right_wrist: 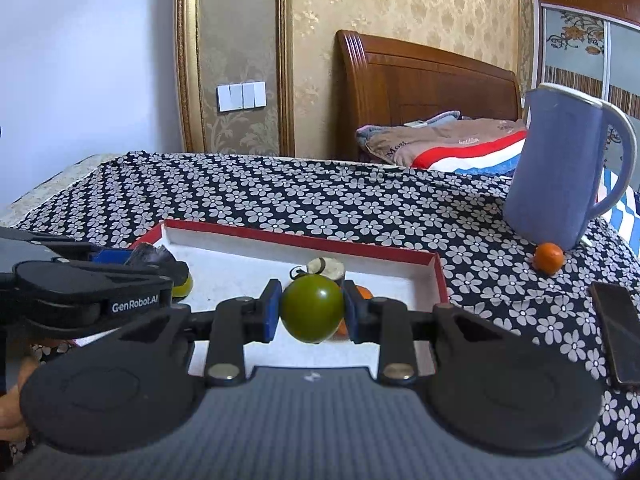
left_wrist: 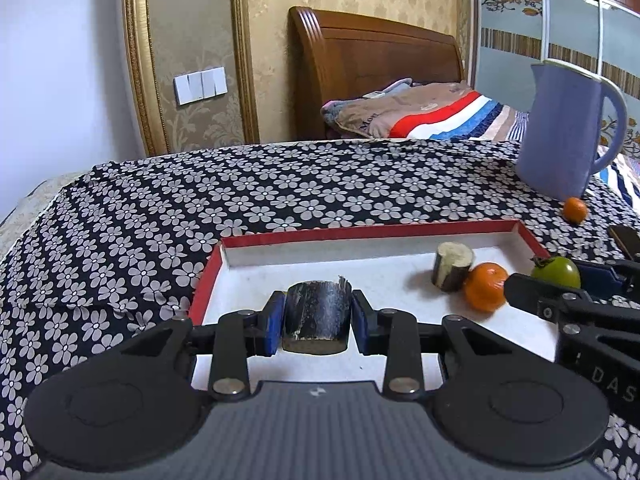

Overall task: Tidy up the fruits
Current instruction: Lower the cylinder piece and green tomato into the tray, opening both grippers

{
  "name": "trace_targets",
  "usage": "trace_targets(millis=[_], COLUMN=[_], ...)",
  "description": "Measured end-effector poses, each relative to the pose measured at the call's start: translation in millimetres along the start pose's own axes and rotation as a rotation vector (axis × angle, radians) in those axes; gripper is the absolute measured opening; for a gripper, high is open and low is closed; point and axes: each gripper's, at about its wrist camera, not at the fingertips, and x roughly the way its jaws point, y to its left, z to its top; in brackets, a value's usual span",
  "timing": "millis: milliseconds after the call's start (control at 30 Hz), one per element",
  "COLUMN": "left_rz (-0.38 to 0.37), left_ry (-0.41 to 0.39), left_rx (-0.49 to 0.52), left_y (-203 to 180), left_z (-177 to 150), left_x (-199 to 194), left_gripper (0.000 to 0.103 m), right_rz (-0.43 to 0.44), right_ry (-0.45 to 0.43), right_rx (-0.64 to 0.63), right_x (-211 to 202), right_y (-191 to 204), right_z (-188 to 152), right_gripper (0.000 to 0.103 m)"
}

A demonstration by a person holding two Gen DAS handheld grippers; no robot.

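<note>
You work over a table draped in a black cloth printed with pale flowers (left_wrist: 280, 196), and on it lies the shallow white cardboard tray with a red rim (left_wrist: 360, 232), which I judge to be where the fruit belongs. A tall lilac plastic jug (left_wrist: 568, 128) stands beyond the tray's far right corner. Your left gripper (left_wrist: 318, 316) is clamped on a short dark-skinned sugarcane chunk (left_wrist: 316, 316), held above the tray floor near its left side. Your right gripper (right_wrist: 310, 310) pinches a round green persimmon-like fruit (right_wrist: 312, 308) over the tray's right part. Lower each piece until it rests on the white floor before letting go, and keep the green fruit clear of the orange mandarin (left_wrist: 486, 286) and the cut cane piece (left_wrist: 452, 266) touching it. One small mandarin (right_wrist: 550, 257) sits on the cloth just beside the jug's base, outside the tray.
</note>
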Motion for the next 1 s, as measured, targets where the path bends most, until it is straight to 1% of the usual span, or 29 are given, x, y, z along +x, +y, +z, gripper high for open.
trace_targets(millis=[200,300,433,667,800,933,967,1000], left_rz=[-0.002,-0.015,0.01,0.026,0.047,0.046,0.045,0.048], left_ry=[0.032,0.04,0.048,0.056,0.056,0.058,0.051,0.045], left_rx=[-0.013,-0.02,-0.001,-0.017,-0.011,-0.02,-0.019,-0.013], left_y=[6.0,8.2,7.1,13.7,11.9,11.9,11.3,10.0], left_z=[8.7,13.5,18.5,23.0,26.4,29.1,29.2,29.1], left_x=[21.7,31.8,43.8,60.9,67.3,69.8,68.9,68.0], left_gripper=[0.033,0.033,0.033,0.034,0.034,0.034,0.034,0.034], right_rz=[-0.005,-0.011,-0.016,0.0,-0.011,-0.02,-0.025,-0.024], right_ry=[0.017,0.025,0.039,0.073,0.09,0.106,0.104,0.107], right_rx=[-0.005,-0.01,-0.015,-0.014,-0.014,0.003,0.004,0.001], right_x=[16.1,25.3,39.5,65.2,79.6,89.3,90.3,90.9], right_y=[-0.5,-0.2,-0.1,2.9,7.0,6.4,6.7,7.4], right_z=[7.8,11.7,15.5,17.1,18.4,19.7,19.7,19.7], right_gripper=[0.03,0.03,0.03,0.03,0.03,0.03,0.035,0.05])
